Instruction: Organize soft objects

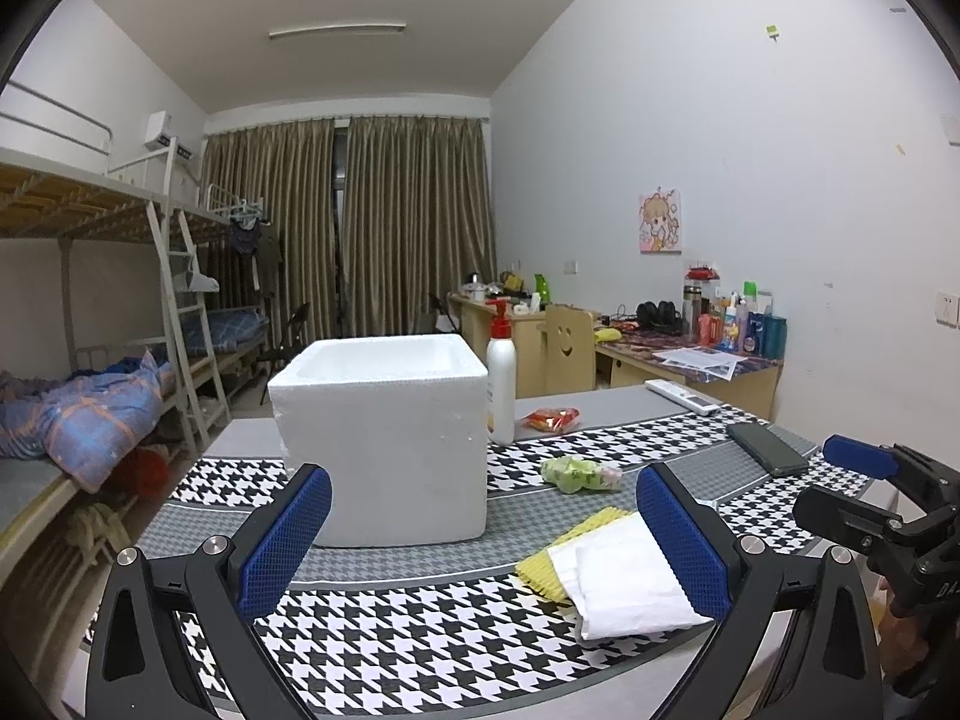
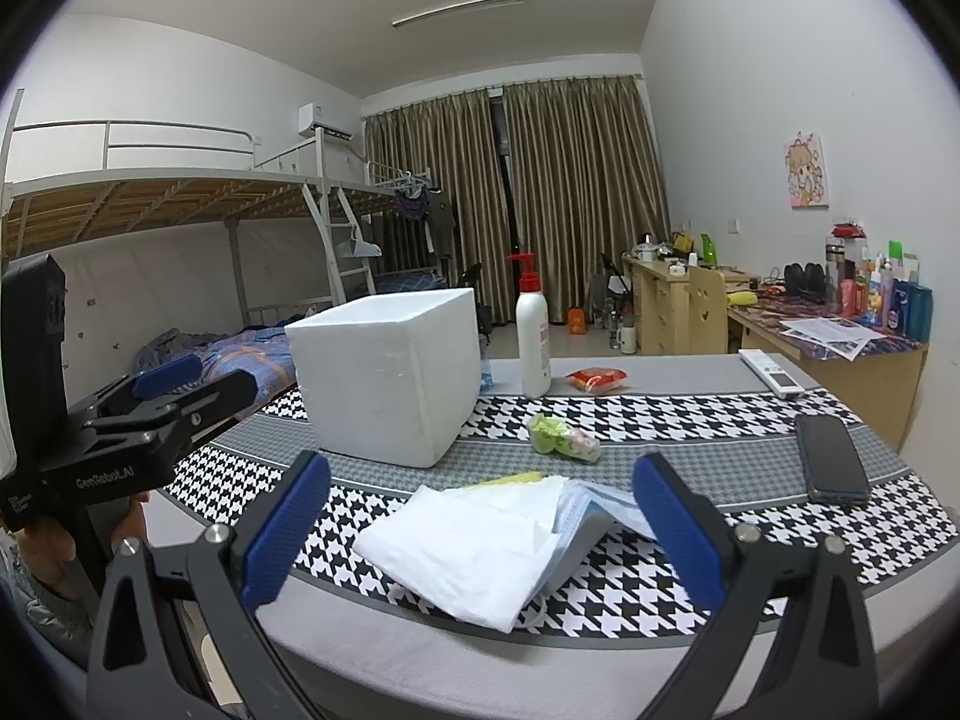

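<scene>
Both grippers hang over the near edge of the table [image 2: 600,588], which wears a grey and houndstooth cloth. The right gripper [image 2: 480,531] has its jaws spread wide and holds nothing; between its blue pads lies a loose stack of soft things, a white folded cloth [image 2: 474,552] on top, a blue face mask [image 2: 591,507] under its 3 o'clock edge and a yellow sponge cloth [image 1: 570,552] beneath. The left gripper [image 1: 483,540] is likewise wide open and empty, with the stack at its 3 o'clock. Farther in, a green crumpled wrapper [image 2: 561,435] lies apart. At 11 o'clock stands an open white foam box [image 2: 390,372], a pump bottle [image 2: 533,336] just beside it, then a red snack packet [image 2: 597,379]. A phone [image 2: 831,459] and a remote [image 2: 771,373] lie toward 2 o'clock.
</scene>
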Motion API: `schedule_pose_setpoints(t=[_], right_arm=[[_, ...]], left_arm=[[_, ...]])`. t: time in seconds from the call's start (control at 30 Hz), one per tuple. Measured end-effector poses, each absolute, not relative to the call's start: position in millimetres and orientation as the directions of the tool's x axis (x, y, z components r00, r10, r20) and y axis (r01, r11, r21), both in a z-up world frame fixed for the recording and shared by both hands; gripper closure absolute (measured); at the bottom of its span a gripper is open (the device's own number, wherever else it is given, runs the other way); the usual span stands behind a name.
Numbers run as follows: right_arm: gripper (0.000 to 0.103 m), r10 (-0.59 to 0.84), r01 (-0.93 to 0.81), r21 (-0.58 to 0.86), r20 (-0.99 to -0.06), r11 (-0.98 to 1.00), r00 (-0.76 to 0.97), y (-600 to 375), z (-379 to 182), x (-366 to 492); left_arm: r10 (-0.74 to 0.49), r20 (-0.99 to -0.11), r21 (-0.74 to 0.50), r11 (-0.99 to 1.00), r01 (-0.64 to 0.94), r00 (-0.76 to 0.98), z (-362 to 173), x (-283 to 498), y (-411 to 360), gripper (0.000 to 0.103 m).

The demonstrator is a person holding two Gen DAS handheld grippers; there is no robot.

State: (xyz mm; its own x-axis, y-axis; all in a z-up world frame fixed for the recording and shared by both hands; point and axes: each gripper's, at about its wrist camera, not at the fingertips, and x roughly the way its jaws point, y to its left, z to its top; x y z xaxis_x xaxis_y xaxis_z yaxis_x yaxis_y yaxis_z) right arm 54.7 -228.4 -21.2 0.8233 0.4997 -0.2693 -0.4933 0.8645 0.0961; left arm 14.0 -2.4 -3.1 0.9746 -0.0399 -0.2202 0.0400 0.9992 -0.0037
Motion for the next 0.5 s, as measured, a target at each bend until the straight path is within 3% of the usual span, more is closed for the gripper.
schedule_pose_setpoints(t=[0.5], right_arm=[[0.001,0.482,-0.475,0.096,-0.277,0.875,0.831,-234,-19,69]], left_arm=[[-0.063,-0.265,-0.015,0.998,0.061,0.962,-6,30,-9,0.001]])
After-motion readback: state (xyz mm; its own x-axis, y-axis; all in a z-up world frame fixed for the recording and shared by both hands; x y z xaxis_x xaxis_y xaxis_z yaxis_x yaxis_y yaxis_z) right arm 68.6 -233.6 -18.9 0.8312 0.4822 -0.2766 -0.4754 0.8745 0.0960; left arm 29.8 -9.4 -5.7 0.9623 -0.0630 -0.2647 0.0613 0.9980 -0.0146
